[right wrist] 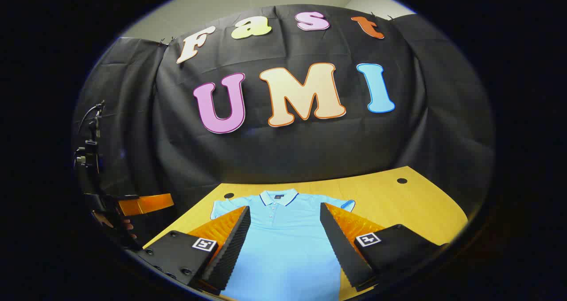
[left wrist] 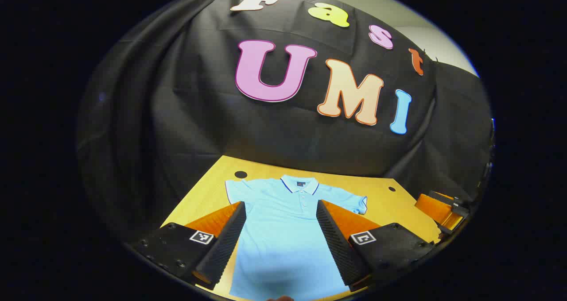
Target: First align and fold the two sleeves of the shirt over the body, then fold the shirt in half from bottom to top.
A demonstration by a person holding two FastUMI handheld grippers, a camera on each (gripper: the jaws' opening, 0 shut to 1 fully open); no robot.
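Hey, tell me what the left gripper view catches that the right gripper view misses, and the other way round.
Left gripper view: the other gripper at the table's right edge.

Right gripper view: the other gripper at the left, with fingers of a hand under it, and a dark clamp stand.

Both: the light blue polo shirt lying flat and unfolded, collar away, on the yellow table, seen between open fingers.

Both views looked from the surface's (left wrist: 394, 203) near edge, raised and tilted slightly down, toward the booth's cloth wall. The left gripper view sat farther left, the right gripper view farther right; the 2 shared the light-blue polo shirt (left wrist: 283, 230) and wall.
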